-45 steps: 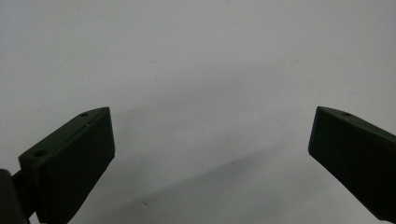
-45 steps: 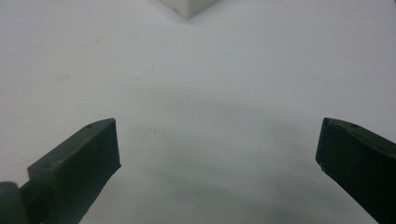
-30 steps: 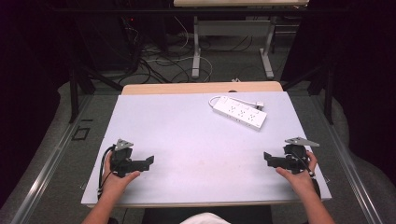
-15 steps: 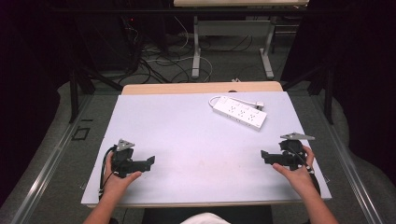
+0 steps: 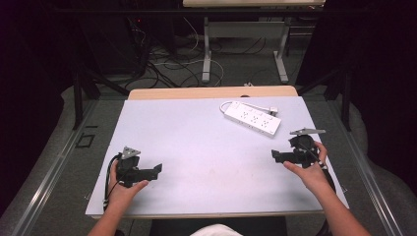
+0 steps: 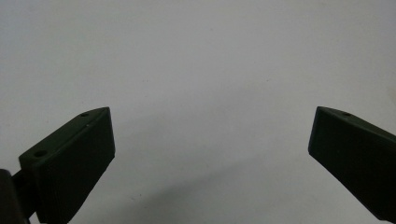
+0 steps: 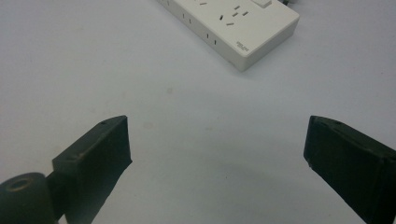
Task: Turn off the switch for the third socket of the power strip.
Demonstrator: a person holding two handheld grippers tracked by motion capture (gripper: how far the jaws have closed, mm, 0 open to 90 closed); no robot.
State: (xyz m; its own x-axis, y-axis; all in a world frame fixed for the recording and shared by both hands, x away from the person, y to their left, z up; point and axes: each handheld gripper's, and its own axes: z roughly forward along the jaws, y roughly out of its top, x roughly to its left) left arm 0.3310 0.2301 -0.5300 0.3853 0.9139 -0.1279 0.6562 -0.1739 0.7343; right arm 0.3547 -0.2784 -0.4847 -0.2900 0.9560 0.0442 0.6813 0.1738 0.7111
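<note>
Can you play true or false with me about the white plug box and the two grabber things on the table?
1. The white power strip lies on the far right part of the table. True.
2. The right gripper is squeezing the power strip. False: its jaws stand apart with nothing between them, and the strip lies farther off on the table.
3. The left gripper has its jaws open over bare tabletop. True.
4. The power strip is black. False: it is white, with a white cord at its far end.
5. The left gripper is nearer to the power strip than the right one. False: the right gripper is the nearer one.
</note>
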